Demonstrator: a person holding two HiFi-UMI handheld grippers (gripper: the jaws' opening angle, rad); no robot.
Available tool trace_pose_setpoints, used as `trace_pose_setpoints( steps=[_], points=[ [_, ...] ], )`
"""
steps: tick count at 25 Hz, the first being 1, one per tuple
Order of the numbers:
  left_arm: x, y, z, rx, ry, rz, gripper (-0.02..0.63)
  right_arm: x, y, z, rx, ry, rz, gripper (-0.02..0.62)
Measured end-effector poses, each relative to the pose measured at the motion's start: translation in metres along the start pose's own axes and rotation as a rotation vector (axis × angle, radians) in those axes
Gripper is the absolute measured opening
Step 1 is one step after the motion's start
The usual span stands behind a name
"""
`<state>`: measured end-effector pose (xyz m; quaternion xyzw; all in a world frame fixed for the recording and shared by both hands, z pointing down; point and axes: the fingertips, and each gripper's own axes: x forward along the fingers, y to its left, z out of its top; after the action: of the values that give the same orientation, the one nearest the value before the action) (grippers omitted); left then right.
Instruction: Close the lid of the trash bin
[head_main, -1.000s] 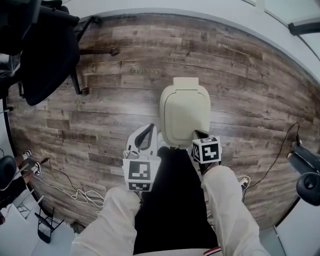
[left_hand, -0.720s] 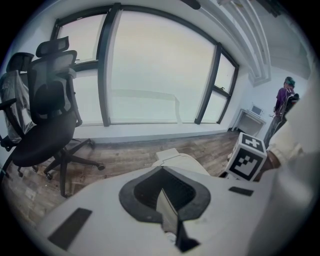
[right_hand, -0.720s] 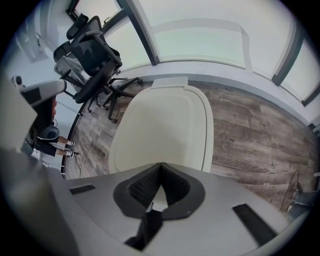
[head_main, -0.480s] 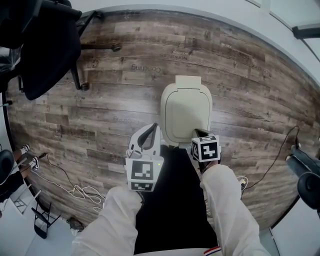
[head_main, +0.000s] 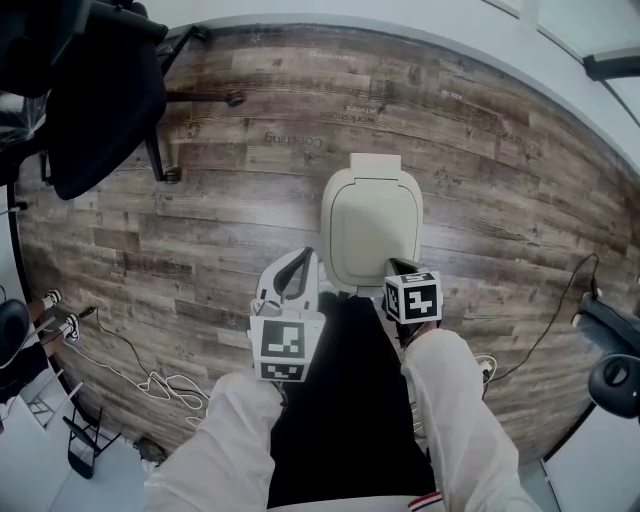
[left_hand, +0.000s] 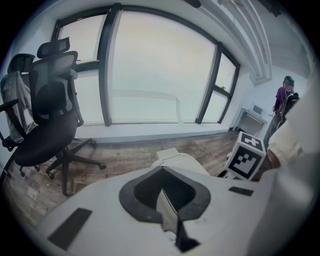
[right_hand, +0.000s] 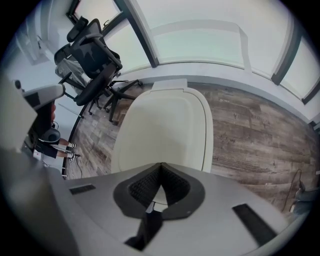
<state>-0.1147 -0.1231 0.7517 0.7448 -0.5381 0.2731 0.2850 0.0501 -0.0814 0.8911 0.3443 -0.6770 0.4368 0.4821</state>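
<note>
Both grippers are up in front of the person, and the bin (head_main: 370, 225) sits right ahead of them on the floor (head_main: 240, 200). The lid (right_hand: 165, 127) lies flat across the top, with no gap showing along its rim in the head view or the right gripper view. By the look of it, it's already down.

The right gripper (head_main: 399, 267) hangs just over the bin's near edge, at the right-hand corner. Its jaws are pressed together tip to tip with nothing between them, and the lid fills the view straight ahead and below. Whether the tips actually touch the lid, I can't tell.

The left gripper (head_main: 297, 256) is off the bin, just to its left, over bare floor. Its jaws are closed too and it's empty. From there the bin sits ahead and to the right, with the chair (left_hand: 47, 120) well off to the left.

So this reads as the tail end of the job: lid seated, tools idle. If anything is left, it's a check. That would be a light downward press with the right gripper's closed tips on the near edge of the lid to confirm it's seated, then both tools lifted clear. No grip is needed. The one thing to watch is pushing off-centre and rocking the bin.
</note>
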Motion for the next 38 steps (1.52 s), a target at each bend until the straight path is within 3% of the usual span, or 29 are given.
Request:
trace_pose_setpoints(
  steps=[5, 10, 18, 25, 31, 38],
  points=[
    [-0.013, -0.003, 0.019, 0.024, -0.014, -0.002, 0.008, -0.031, 0.008, 0.015, 0.002, -0.061, 0.006, 0.023],
    [-0.038, -0.009, 0.063, 0.063, -0.043, -0.014, 0.008, -0.1, 0.02, 0.039, 0.018, -0.165, 0.013, 0.023],
    [-0.107, -0.034, 0.154, 0.12, -0.108, -0.049, 0.008, -0.251, 0.03, 0.079, 0.073, -0.364, 0.0, 0.023],
    [-0.182, -0.071, 0.262, 0.127, -0.231, -0.098, 0.008, -0.428, 0.051, 0.134, 0.0, -0.611, -0.015, 0.025],
    [-0.25, -0.107, 0.327, 0.157, -0.311, -0.114, 0.008, -0.556, 0.07, 0.142, -0.014, -0.81, -0.024, 0.024],
    [-0.31, -0.135, 0.375, 0.207, -0.413, -0.104, 0.008, -0.634, 0.096, 0.136, -0.061, -0.942, -0.011, 0.024]
  ],
)
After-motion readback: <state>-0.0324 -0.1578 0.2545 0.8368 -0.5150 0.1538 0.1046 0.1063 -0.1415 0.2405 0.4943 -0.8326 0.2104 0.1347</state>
